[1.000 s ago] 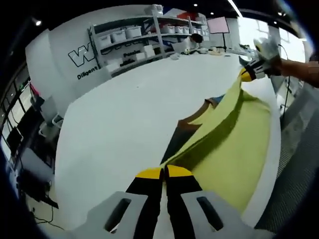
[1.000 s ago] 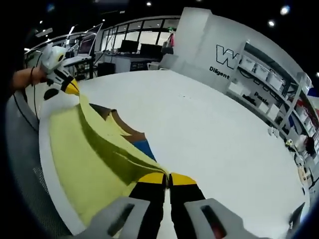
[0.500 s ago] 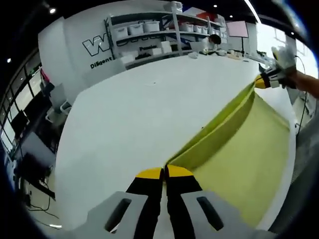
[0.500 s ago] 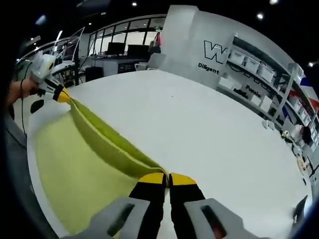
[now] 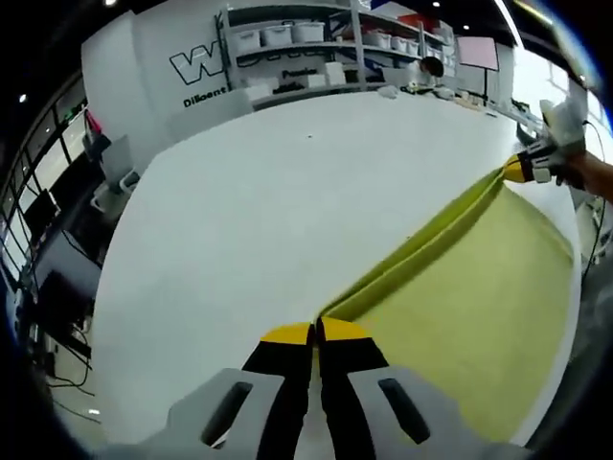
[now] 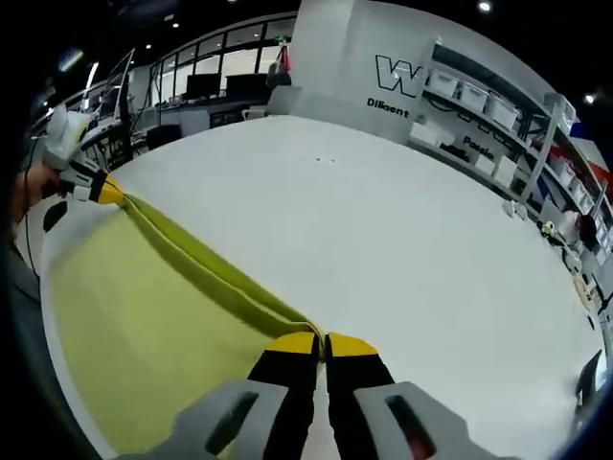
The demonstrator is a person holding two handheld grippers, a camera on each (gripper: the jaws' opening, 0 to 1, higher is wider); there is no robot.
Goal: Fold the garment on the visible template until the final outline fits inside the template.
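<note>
Left gripper view: the left gripper [image 5: 314, 331] is pinching one end of a yellow-green garment [image 5: 479, 287] with its yellow-tipped black jaws closed on the cloth. The garment's taut folded edge is running as a straight ridge from the jaws toward 2 o'clock, ending at the right gripper [image 5: 522, 171], which is clamping the far end. The long axis is lying along this ridge; the rest of the cloth is spreading flat to the 4 o'clock side on the white table [image 5: 249, 211]. The fabric is looking soft, matte and smooth.

Right gripper view: the right gripper [image 6: 323, 341] is closed on the garment [image 6: 134, 316], whose ridge is running toward 10 o'clock to the left gripper [image 6: 103, 192], with a hand [image 6: 34, 187] behind it. White shelving [image 6: 498, 115] with bins is standing beyond the table [image 6: 402, 240].
</note>
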